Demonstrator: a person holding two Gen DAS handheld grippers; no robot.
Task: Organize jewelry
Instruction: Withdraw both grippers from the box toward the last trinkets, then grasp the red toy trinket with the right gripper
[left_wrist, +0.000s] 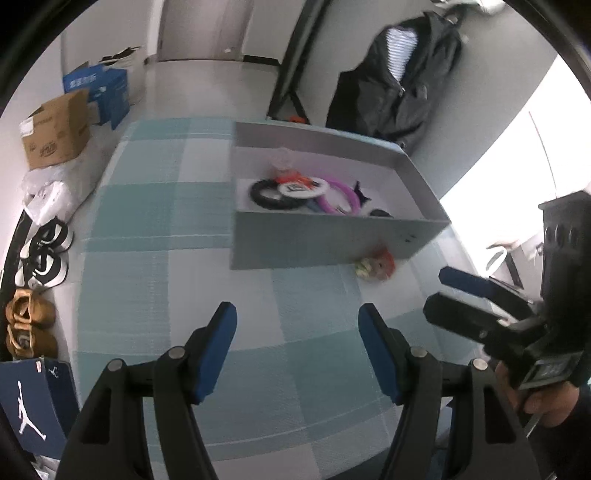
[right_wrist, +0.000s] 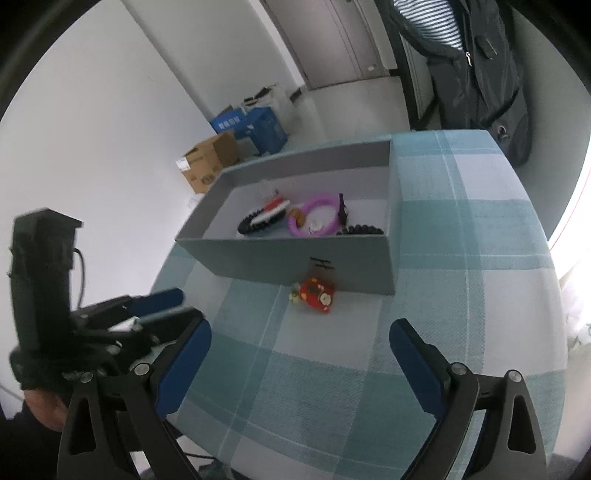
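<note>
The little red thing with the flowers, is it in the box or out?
Out. The red trinket lies on the checked tablecloth, just in front of the grey box's near wall; the bracelets are inside.

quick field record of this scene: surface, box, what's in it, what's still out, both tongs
surface: checked teal tablecloth
box: open grey box
in box: black bead bracelet, pink ring, other small pieces
still out: red trinket on the cloth against the box's front wall
left tongs: open, empty
right tongs: open, empty
</note>
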